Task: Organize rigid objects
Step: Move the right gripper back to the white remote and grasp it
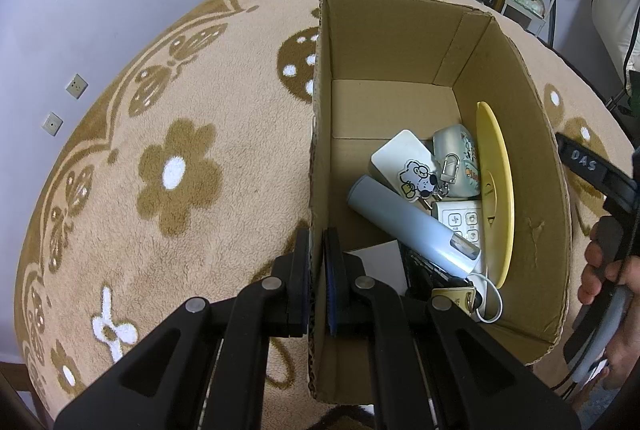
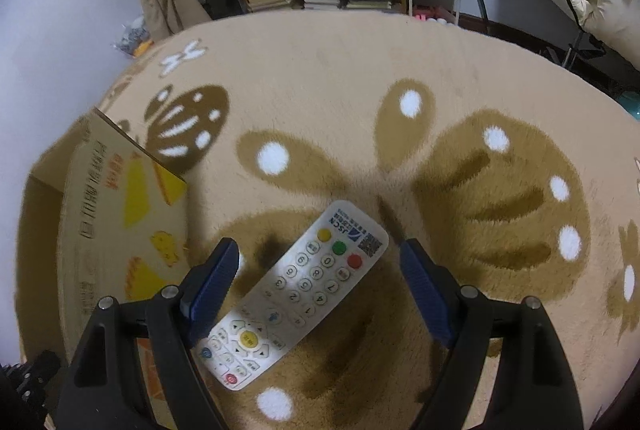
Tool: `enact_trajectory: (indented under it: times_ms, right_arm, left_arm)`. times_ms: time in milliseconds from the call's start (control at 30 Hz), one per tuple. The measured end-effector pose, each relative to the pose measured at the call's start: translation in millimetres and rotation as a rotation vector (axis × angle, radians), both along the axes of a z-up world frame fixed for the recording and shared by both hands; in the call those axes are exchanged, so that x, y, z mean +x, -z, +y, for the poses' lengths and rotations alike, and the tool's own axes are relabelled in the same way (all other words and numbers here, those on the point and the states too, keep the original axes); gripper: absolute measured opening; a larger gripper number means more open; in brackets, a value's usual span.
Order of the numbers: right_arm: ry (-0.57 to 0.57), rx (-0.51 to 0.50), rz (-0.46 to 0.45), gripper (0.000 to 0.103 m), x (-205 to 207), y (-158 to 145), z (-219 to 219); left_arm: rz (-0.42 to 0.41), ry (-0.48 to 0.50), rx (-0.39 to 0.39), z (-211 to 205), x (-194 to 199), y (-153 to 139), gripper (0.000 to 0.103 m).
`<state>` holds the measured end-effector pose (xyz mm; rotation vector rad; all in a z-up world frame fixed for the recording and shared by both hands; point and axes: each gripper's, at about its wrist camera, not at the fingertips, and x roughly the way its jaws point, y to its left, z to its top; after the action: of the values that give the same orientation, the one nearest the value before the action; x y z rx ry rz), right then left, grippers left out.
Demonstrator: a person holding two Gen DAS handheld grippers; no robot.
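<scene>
On the beige flower-patterned carpet my left tool is clamped on the near left wall of the open brown cardboard box, steadying it. Just right of the box lies the white rectangular remote control, buttons up, angled between my right tool's wide-open, empty fingers. I'd judge it best to turn square to its long sides, lower fully, then close.

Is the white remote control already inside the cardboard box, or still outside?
Outside: the white remote control lies on the carpet beside the cardboard box.
</scene>
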<state>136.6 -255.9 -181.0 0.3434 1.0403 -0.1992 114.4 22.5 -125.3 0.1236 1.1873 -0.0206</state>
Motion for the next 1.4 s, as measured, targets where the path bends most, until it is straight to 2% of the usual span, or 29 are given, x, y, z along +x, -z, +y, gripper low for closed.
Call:
enact_trajectory:
  times_ms: [233,367,600,733,900,1033,1100,1133,1167,1233,1400]
  right_arm:
    - [0.000,-0.020,0.079,0.087,1.2,21.5,8.7]
    - [0.022,-0.040,0.074,0.088,-0.2,26.0,13.4]
    - [-0.024,-0.106,0.061,0.092,-1.2,33.2,24.7]
    - [-0.030,-0.072,0.093,0.092,-1.9,34.2,19.3]
    - [-0.058,-0.112,0.143,0.091,-5.0,34.1,25.3]
    - [-0.070,-0.120,0.147,0.081,-7.4,31.2,27.5]
    - [-0.086,-0.130,0.136,0.070,-9.3,27.7,28.6]
    - [-0.088,-0.132,0.134,0.054,-10.1,25.8,28.5]
    - [-0.086,-0.132,0.136,0.048,-10.8,23.6,28.3]
    - [-0.098,-0.143,0.142,0.044,-11.5,22.0,28.2]
    - [-0.104,-0.121,0.129,0.044,-11.5,20.6,26.0]
  left_arm:
    - [0.000,0.000,0.001,1.0,0.3,0.0,0.007]
    - [0.001,0.000,0.000,0.5,0.6,0.4,0.007]
    - [0.002,0.000,0.001,0.9,1.0,0.8,0.007]
    - [0.001,0.001,0.003,0.7,1.0,1.0,0.007]
    - [0.001,0.003,0.007,0.9,1.6,2.1,0.007]
    - [0.001,0.005,0.012,0.6,1.1,2.4,0.007]
    - [0.001,0.005,0.011,-0.6,0.8,2.3,0.007]
    - [0.001,0.005,0.011,-0.1,0.8,2.4,0.007]
    - [0.001,0.005,0.012,-0.7,0.8,2.4,0.007]
    - [0.001,0.005,0.012,-0.8,0.8,2.4,0.007]
    - [0.001,0.005,0.012,-0.4,0.9,2.4,0.007]
